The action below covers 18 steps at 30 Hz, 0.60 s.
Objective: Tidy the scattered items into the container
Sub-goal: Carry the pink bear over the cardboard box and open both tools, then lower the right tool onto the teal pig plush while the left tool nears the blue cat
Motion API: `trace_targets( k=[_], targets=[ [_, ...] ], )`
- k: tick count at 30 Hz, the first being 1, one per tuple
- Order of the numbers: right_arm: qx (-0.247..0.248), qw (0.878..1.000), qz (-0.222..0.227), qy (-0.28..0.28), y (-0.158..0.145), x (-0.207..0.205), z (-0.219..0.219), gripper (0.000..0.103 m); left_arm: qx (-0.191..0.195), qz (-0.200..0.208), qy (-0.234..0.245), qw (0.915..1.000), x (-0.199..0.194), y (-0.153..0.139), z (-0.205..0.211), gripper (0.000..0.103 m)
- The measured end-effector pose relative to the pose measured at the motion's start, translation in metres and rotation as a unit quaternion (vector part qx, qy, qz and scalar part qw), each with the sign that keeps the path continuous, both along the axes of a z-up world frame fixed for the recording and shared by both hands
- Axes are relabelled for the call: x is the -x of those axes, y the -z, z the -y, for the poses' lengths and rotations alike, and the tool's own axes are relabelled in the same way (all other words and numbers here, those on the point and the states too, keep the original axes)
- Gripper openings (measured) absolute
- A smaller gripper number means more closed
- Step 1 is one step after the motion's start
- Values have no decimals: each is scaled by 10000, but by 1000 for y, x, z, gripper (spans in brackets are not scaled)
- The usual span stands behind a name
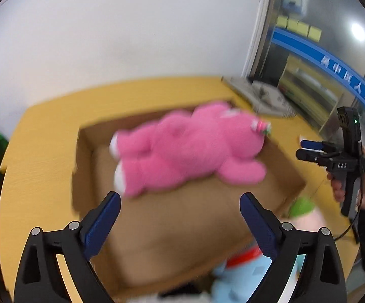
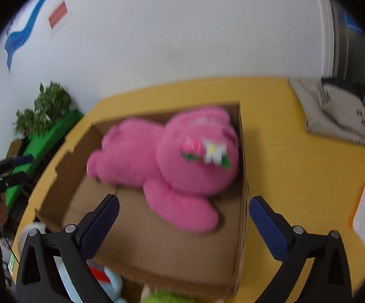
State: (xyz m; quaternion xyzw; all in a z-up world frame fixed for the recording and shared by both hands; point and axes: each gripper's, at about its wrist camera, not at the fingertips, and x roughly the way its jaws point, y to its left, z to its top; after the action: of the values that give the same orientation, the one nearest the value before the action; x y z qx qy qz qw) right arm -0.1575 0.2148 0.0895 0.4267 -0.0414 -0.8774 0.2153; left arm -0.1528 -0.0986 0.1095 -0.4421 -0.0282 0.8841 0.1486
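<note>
White wall backs a yellow surface that carries an open cardboard box, and a grey cushion lies at about one o'clock in the right wrist view. Inside the box a large pink plush toy lies on its side against the far wall, a white flower on its head, filling the far half while the near floor of the box shows bare cardboard. Both cameras look down into the box and the pictures are blurred. Left gripper has its jaws spread wide with nothing between them, the toy lying beyond the tips at twelve o'clock. Right gripper likewise stands wide open and empty, its right finger outside the box's right wall; in the left wrist view it shows at three o'clock, held in a hand. Just outside the near wall lie a light blue plush and a green and pink plush. A potted plant stands at ten o'clock.
</note>
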Motion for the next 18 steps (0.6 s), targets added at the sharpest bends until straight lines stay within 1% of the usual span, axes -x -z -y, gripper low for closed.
trace_targets(
  k=[1,2,3,6,7,8,9,10,12,15,16,17,18],
  targets=[
    [13,9997,229,-43,13,-2,1,103,-138,269,17,9995,0,12,5,62],
    [22,9990,439,-129,25,-7,4,103,-276,510,18,9983,-1,23,11,50],
    [-15,9981,578,-191,34,-11,7,102,-356,729,-47,9967,-1,34,20,45],
    [-197,9954,908,-230,55,-20,17,102,-392,1152,-180,9924,-4,62,35,45],
    [-294,9953,891,-241,59,-24,20,101,-436,1324,-247,9899,-5,71,39,45],
    [-513,9955,751,-248,60,-29,26,101,-507,1522,-315,9866,-7,79,42,45],
    [-691,9945,726,-289,61,-32,31,101,-545,1563,-388,9854,-12,84,45,43],
    [-748,9940,747,-293,61,-35,33,100,-567,1529,-398,9858,-16,83,46,43],
    [-736,9932,877,-219,61,-38,33,101,-641,1565,-373,9849,-27,81,45,43],
    [-740,9939,775,-245,62,-44,31,101,-506,1514,-309,9867,-40,80,40,43],
    [-682,9947,731,-220,61,-44,29,100,-476,1461,-354,9875,-42,78,40,46],
    [-565,9959,687,-159,59,-44,27,100,-539,1363,-413,9883,-46,73,42,50],
    [-410,9971,646,-54,55,-44,22,101,-738,1229,-489,9885,-52,66,46,65]
  ],
)
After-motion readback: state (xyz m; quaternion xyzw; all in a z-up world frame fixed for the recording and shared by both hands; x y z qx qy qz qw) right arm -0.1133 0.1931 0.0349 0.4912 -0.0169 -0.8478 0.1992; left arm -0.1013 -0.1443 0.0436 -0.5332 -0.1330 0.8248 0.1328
